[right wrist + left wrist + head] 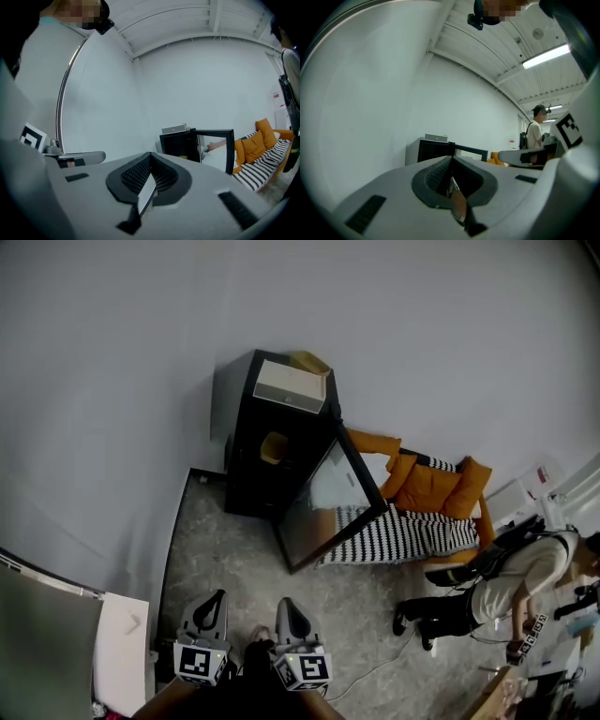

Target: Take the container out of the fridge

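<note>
1. Left tool (pixel 214 607) and right tool (pixel 289 613): both closed, empty, at 6 o'clock.
2. Fridge (pixel 246 427) at 12 o'clock, well apart, door (pixel 328 507) open; yellowish container (pixel 273 447) inside.
3. Advice: approach first, then open one tool before reaching in.

The fridge (pixel 251 451) is black, and the container (pixel 274 448) inside it is yellow. A cream box (pixel 291 388) sits on top. To the right, the sofa cushions (pixel 433 486) are orange, while the cover (pixel 403 535) is black-and-white zigzag. The floor (pixel 234 554) is speckled grey and the wall (pixel 141 352) pale grey. Near, the left gripper (pixel 217 600) and right gripper (pixel 285 606) are grey — their markers black-and-white squares.
</note>
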A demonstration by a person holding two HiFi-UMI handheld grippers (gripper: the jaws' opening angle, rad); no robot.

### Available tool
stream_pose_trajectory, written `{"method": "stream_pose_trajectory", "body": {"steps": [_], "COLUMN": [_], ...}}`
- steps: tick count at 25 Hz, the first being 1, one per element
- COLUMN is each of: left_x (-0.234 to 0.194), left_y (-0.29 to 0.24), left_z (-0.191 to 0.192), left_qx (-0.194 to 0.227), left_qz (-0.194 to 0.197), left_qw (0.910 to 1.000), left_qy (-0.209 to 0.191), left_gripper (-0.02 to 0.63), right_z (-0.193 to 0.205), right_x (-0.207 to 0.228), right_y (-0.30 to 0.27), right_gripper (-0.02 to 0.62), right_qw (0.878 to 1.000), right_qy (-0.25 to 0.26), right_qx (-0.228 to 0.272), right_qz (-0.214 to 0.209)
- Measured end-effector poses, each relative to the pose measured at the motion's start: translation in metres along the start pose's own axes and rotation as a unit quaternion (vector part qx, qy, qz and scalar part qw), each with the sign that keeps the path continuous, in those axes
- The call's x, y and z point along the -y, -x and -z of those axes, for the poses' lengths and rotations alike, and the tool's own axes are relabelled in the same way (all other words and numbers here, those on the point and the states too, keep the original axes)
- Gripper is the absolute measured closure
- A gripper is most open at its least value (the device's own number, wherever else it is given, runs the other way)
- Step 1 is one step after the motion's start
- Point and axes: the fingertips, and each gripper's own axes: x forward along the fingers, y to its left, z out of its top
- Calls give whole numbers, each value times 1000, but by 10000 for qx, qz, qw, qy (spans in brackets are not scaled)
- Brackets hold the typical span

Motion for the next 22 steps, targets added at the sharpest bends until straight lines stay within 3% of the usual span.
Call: {"method": "stream_pose_trajectory", "body": {"steps": [10,22], "left_x": [-15,-2], "left_y": [-49,-171], "left_z": [-3,-10], "left_qx": [-49,-94], "left_qz": [-125,-145], "left_qw": [9999,9998], "left_qy": [38,31], "left_gripper": [603,603], "right_z": [-6,-25], "right_x": [25,108], "right_y": [-56,-137], "right_gripper": [595,595], "right_qw": [9999,9996], "right_qy": [-15,-91], "right_qx": [30,11], "right_qz": [-125,-270]}}
